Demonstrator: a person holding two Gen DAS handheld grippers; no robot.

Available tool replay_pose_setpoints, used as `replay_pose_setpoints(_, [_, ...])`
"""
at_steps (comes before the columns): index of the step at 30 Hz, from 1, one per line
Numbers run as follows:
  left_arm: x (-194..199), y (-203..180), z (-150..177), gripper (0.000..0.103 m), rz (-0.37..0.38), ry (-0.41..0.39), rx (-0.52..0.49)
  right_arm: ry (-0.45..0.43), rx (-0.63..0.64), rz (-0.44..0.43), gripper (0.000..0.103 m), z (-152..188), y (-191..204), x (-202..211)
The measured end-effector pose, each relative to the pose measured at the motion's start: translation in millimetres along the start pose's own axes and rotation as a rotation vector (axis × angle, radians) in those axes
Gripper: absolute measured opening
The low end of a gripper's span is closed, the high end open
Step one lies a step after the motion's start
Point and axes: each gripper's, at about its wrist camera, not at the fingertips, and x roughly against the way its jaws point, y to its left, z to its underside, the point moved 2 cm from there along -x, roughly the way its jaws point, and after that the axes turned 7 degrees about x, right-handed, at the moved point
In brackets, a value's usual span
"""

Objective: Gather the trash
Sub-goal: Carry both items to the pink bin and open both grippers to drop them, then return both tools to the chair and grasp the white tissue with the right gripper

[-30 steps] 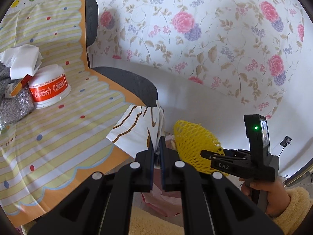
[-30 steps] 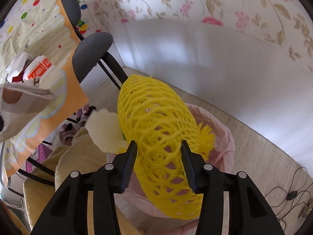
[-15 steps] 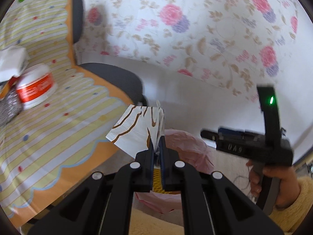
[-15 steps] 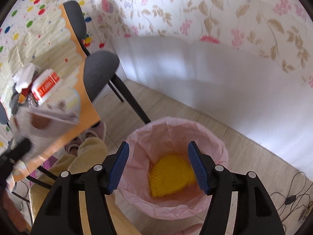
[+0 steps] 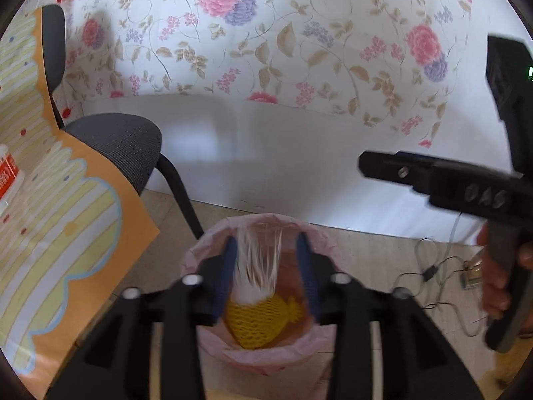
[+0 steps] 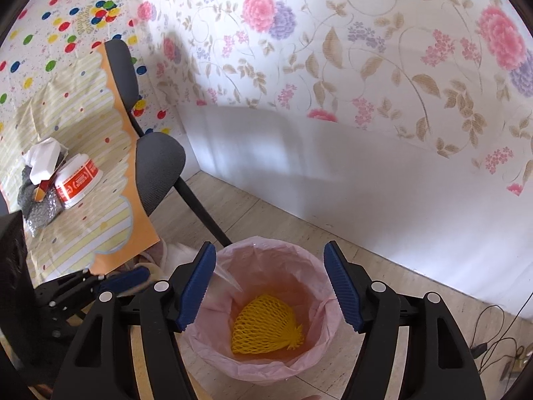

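Trash bin (image 5: 256, 350), pink-lined, sits right below both claws; yellow foam net (image 6: 266, 325) lies at its bottom, whereas 1 s ago the right claw (image 6: 269, 286) was clamped on that net above the bin. Right claw now w/ jaws spread wide, nothing between them, hovering over the bin's rim; it was already spread w/ the net dropped 0.5 s ago. Left claw (image 5: 266, 273) has changed most: 0.5 s ago its jaws were pinched on a white-and-brown paper wrapper (image 5: 258, 266), now they stand apart and the wrapper, motion-blurred, is between the fingers w/o being pinched, its lower end over the net inside the bin; can't tell if it touches either finger. Left claw has also swung from over the table (image 5: 60, 233) edge to directly above the bin. In the left view the right claw's body shows up and to the right, gripped by a hand (image 5: 499, 286). In the right view the left claw's blue fingertips (image 6: 126, 280) sit just left of the right claw, beside the bin's rim. On the table, far left of the right claw: white tub w/ orange label (image 6: 78, 181), white crumpled tissue (image 6: 43, 160), grey bubble wrap (image 6: 40, 206). Grey chair (image 6: 156, 173) stands between table and bin.
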Motion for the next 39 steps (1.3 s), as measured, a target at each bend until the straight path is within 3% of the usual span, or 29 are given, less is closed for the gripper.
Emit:
replay_pose_setpoints(6, [8.6, 21.0, 5.2, 0.037, -0.052, 0.013, 0.036, 0.015, 0.01, -0.023, 0.068, 0.4, 11.3, -8.6])
replay_pose_setpoints(17, [87.2, 89.3, 8.6, 0.037, -0.251, -0.09, 0.186, -0.008, 0.093, -0.105, 0.068, -21.3, 66.4, -6.5])
replay_pose_setpoints(27, [173.0, 165.6, 23.5, 0.042, -0.478, -0.166, 0.354, -0.048, 0.27, -0.277, 0.068, -55.5, 171.8, 1.9])
replay_pose_setpoints(32, [213.7, 220.7, 37.4, 0.044, -0.631, -0.15, 0.477, -0.055, 0.36, -0.372, 0.068, -74.2, 231.7, 1.1])
replay_pose_setpoints(39, [254.2, 285.7, 53.3, 0.048, -0.761, -0.16, 0.602, -0.095, 0.482, -0.478, 0.069, -109.5, 316.0, -6.6])
